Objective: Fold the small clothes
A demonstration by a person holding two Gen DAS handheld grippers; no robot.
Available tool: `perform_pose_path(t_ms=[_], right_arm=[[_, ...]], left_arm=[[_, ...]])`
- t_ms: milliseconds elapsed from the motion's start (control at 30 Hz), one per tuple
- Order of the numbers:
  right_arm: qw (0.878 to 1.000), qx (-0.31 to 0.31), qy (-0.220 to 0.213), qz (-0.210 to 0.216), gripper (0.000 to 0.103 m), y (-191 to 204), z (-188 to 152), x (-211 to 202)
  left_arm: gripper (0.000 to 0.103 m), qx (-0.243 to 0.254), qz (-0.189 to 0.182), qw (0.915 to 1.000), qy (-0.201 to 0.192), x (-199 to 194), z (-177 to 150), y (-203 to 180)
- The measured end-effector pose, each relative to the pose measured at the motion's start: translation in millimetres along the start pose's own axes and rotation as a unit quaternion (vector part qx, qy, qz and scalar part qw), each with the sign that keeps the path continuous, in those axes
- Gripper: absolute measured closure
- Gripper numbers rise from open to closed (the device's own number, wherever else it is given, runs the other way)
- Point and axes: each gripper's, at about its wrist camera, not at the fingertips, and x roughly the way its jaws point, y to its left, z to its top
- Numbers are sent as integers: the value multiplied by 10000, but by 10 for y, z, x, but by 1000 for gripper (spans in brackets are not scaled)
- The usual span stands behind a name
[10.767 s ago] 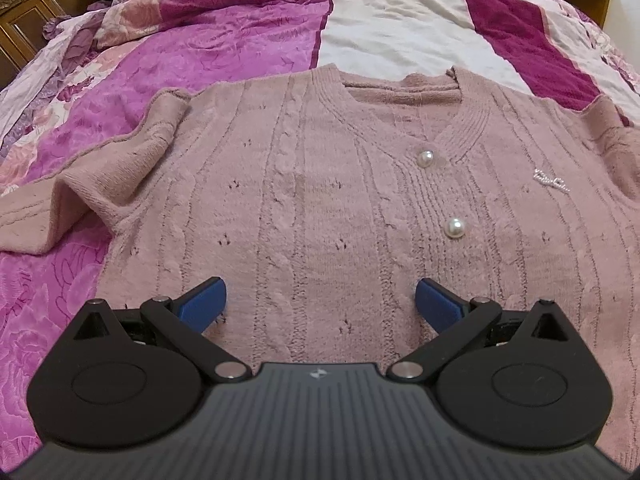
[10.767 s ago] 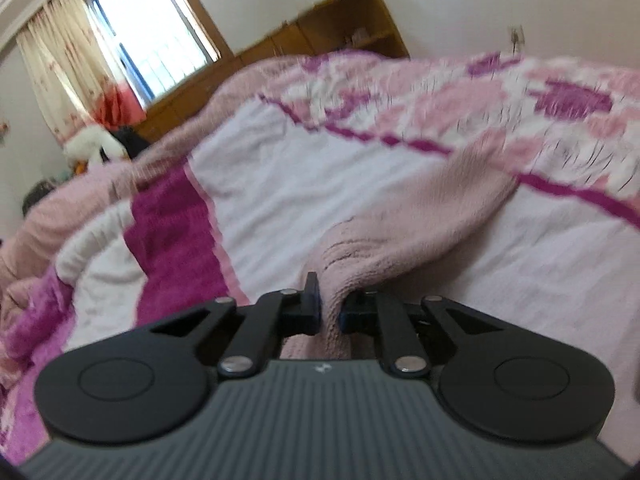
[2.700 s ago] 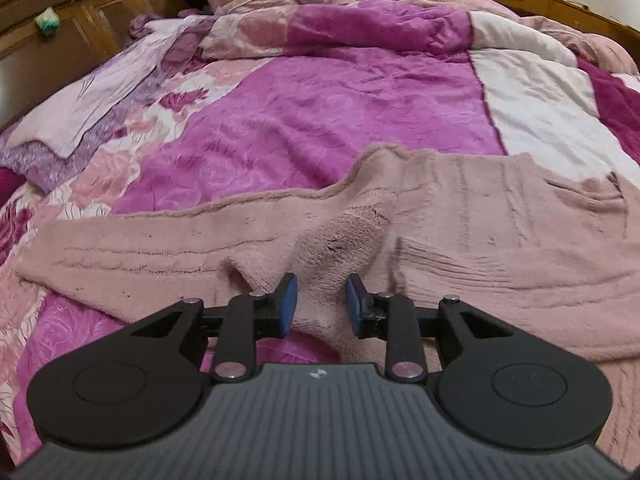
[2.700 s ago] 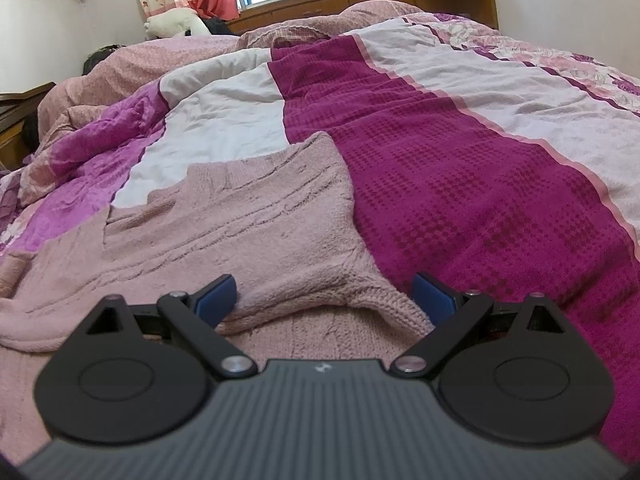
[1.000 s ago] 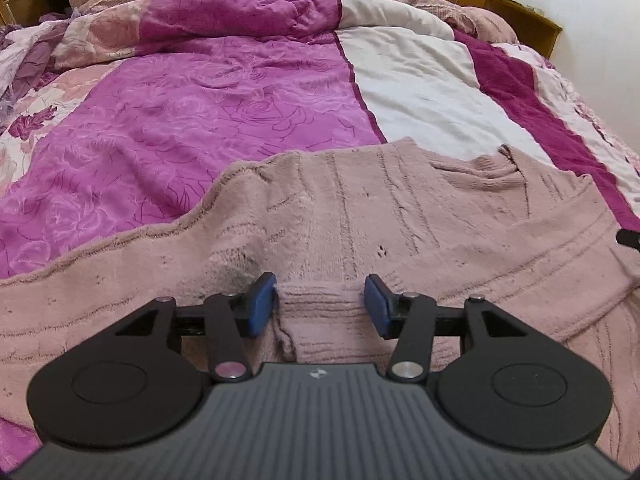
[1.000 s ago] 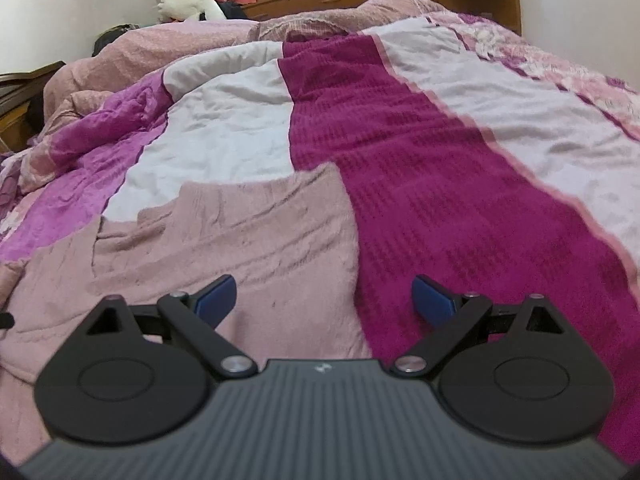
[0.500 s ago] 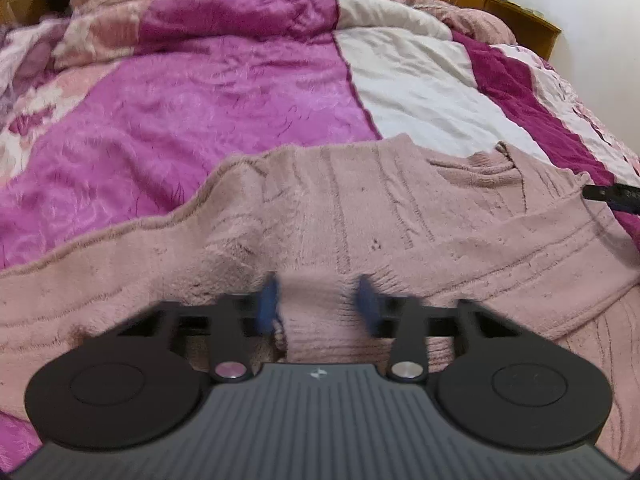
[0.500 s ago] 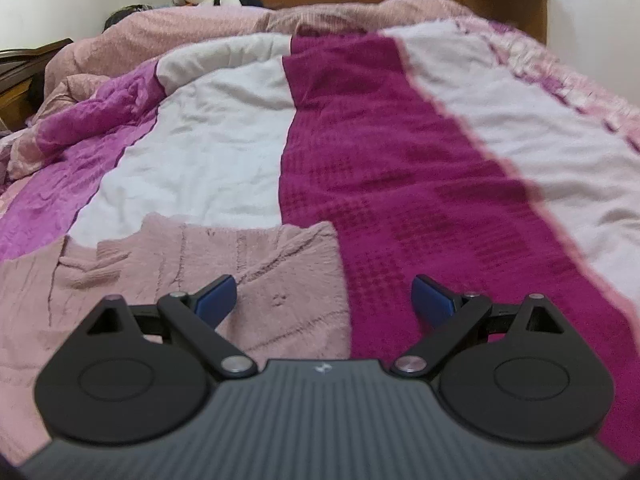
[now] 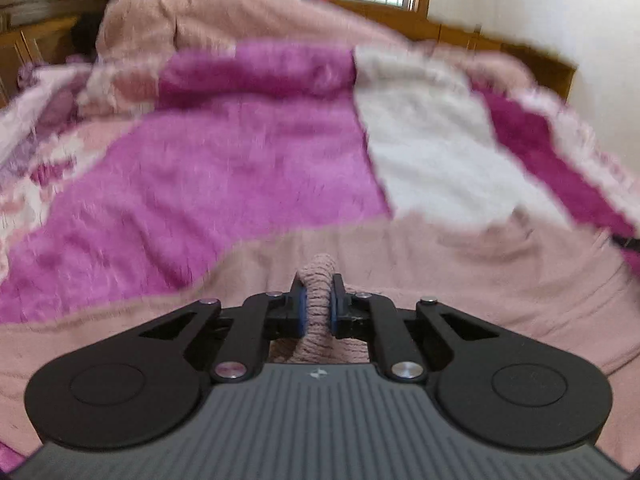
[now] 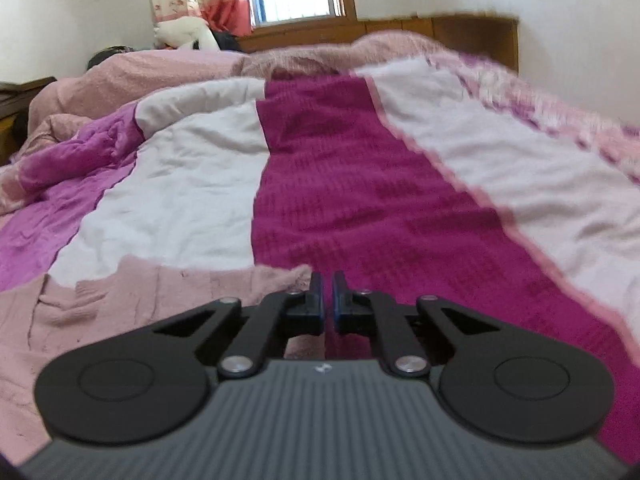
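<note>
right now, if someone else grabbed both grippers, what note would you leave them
Left gripper: jaws closing on a bunched fold of the pink knit cardigan, with knit between the pads.
Right gripper: shut at the cardigan's far right corner; no knit shows in the slit between its fingers, so check that grip.
The cardigan lies spread on the bedspread, nearest the rig.
Done: both grippers are placed at the garment's edges.
Left: confirm the right-hand hold, probably lift and carry the fold over, then flatten and finish folding.

No readable text, label, brand, number or sign anywhere in either wrist view.
</note>
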Motion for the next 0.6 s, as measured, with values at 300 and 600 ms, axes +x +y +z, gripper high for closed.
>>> perform_pose_path(t_ms=[300,600], right_arm=[[9991,146,295,285,92,-49,74,-61],[9974,123,216,677,37,131,96,-458]], left_arm=[[62,48,430,9977,514,107,-21,6],[48,119,558,9963,640,-262,-106,23]])
